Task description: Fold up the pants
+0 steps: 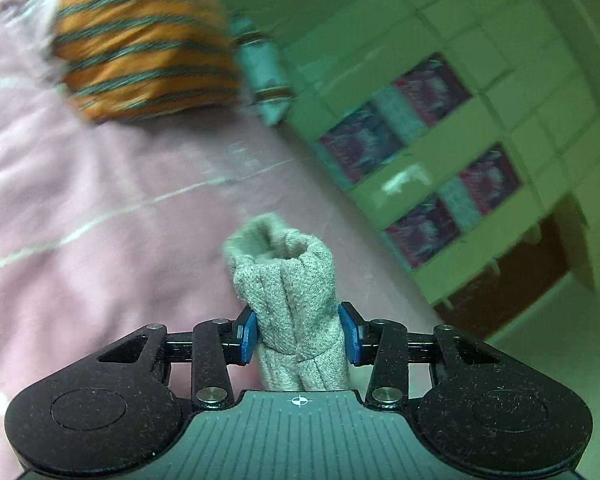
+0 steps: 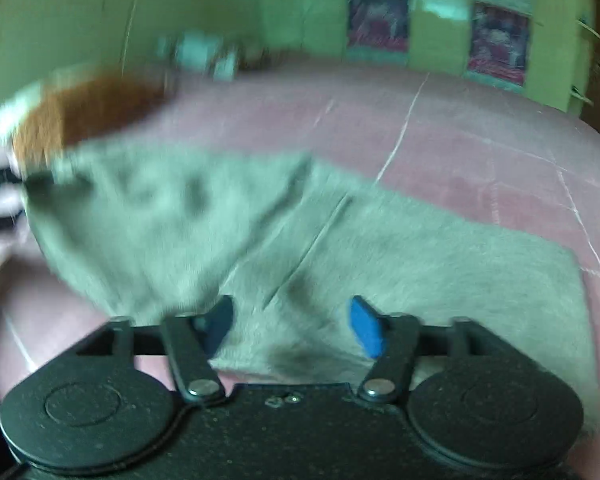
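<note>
Fuzzy knit pants (image 1: 288,292); soft matt pink bedcover (image 1: 100,200).

Both the left gripper (image 1: 299,334) and the right gripper (image 2: 294,326) are matte black, speckled with pale lint, with two rounded lobes bearing embossed circles. Flat black link arms pinned by silver screws carry blue pads (image 1: 247,336). A ribbed grey plate with a small white crosshair mark (image 1: 299,401) sits between the left one's lobes.
</note>
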`<state>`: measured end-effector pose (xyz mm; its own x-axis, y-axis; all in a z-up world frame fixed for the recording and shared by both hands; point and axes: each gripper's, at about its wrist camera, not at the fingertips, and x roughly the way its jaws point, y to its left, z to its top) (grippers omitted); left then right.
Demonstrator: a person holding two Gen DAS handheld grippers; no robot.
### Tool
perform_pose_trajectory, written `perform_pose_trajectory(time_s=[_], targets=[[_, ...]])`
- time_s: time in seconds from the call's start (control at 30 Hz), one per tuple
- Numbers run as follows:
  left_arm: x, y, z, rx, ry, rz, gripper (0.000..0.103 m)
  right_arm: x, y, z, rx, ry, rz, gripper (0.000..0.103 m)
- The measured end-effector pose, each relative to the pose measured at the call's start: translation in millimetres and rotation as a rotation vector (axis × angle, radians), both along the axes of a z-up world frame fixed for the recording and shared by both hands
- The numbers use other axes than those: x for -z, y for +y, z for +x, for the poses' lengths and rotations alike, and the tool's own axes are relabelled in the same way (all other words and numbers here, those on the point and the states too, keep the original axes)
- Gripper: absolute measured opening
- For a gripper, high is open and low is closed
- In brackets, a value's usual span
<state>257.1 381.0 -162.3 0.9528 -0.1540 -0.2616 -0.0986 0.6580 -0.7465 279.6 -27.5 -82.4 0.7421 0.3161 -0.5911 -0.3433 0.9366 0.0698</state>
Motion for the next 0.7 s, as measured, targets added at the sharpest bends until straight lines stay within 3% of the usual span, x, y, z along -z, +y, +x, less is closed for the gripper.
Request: perform_pose_trajectory(time_s=[0.13,0.23,0.47,0.53,0.6,0.63,0.7], targets=[[-45.5,-44.3,12.5,0.091,-0.086,0.085,0.041,-7.0,-77.2,-1.7,0.202,0.007,0.220,0.065],[-72.1,-93.6,25.9,0.174,-0.132,0.109,0.039,-3.2,-135.9,4.1,0.376,0.069,0.388,0.063],[-107.6,-257.3,56.8,0.444,-0.194,0.223,0.039,0.7,-218.4,-7.1,0.497,0.078,0.598,0.062],[-104.5,-309.4,67.5,0.562,-0.172,0.236,0.040,3.1,-235.4,-12.3,0.510,0.071,0.634,0.062],[-89.9,-360.8,82.5,0.713,-0.062,0.265,0.048,10.3,-254.0,-18.2,0.533,0.082,0.667,0.063],[-82.0,-378.6,84.1,0.730,-0.007,0.298,0.050,13.6,-261.4,-16.6,0.543,0.092,0.684,0.063],[-75.1,-381.4,73.5,0.686,-0.001,0.292,0.050,19.4,-273.9,-20.5,0.551,0.103,0.723,0.063]])
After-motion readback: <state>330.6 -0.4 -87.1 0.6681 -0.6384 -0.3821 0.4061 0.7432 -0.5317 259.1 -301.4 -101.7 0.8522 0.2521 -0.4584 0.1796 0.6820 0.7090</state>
